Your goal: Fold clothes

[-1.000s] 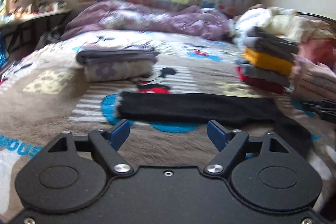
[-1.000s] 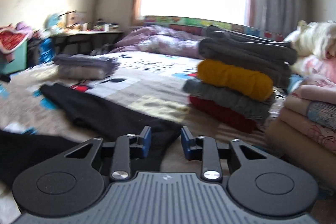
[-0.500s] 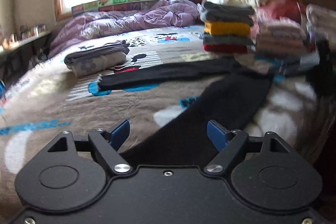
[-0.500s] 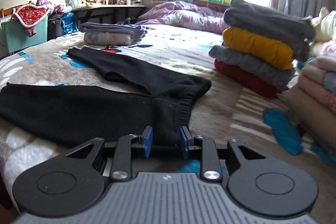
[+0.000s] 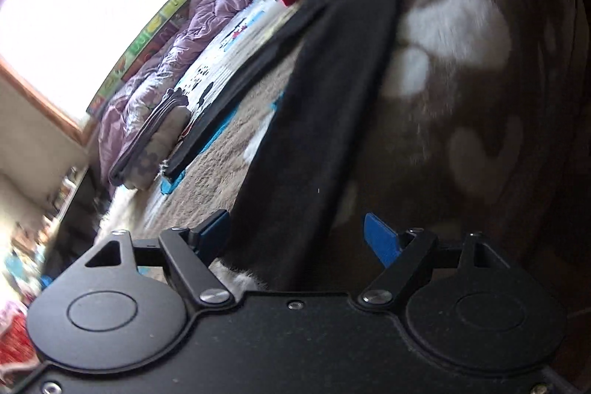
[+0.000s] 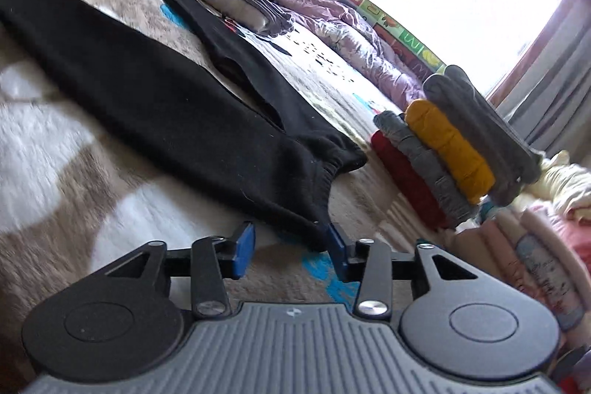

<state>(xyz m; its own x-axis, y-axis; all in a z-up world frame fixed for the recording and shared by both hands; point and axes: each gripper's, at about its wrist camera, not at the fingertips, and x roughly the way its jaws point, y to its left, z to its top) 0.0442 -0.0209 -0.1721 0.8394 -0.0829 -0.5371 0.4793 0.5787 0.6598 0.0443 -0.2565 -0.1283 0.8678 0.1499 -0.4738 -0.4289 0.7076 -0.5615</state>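
Black trousers (image 6: 155,91) lay flat across the patterned bed blanket (image 6: 55,150). We held our left tongs (image 5: 299,235) wide open over one leg end, and our right tongs (image 6: 291,246) open at the waistband corner, gripping nothing.

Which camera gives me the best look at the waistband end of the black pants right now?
The right wrist view. The gathered waistband of the black pants lies sharp and unobstructed just ahead of the open right gripper. The left wrist view shows mainly one long leg running away from the open left gripper; the waistband end is far and blurred.
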